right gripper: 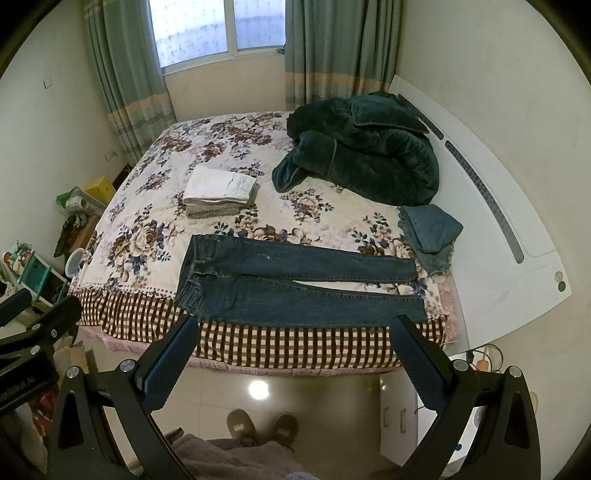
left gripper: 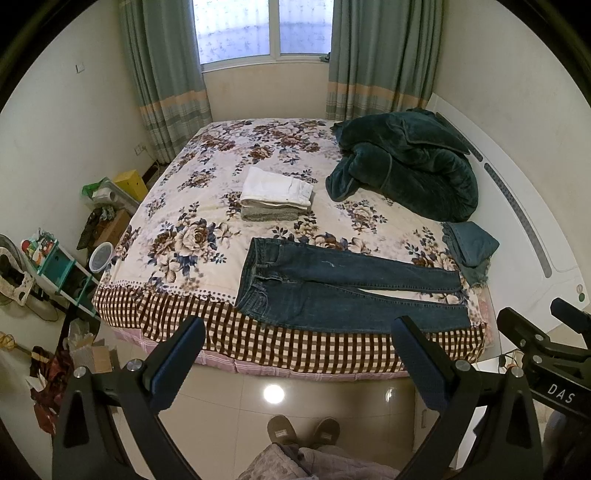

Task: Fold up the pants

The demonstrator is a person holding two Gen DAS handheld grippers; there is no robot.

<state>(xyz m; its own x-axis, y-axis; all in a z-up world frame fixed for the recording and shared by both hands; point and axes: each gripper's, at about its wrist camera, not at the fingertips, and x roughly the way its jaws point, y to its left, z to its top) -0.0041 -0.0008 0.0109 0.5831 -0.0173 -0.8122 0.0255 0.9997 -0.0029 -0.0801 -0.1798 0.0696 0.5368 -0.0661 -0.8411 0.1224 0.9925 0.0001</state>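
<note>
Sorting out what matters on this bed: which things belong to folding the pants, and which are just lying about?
For the job: blue jeans, left gripper, right gripper, both open.

Lying about: folded stack, green blanket, small teal cloth.

This is a bedroom in a home: a wide bed (left gripper: 184, 236) with a flowered cover and a checked skirt fills the room, its white headboard (left gripper: 524, 221) on the right. Green curtains (left gripper: 162, 74) frame a window (left gripper: 262, 26) behind it, and a rumpled dark green blanket (left gripper: 410, 162) and a stack of folded clothes (left gripper: 275, 194) lie on top. Household clutter, hard to make out, crowds the tiled floor (left gripper: 229, 398) on the left.
</note>
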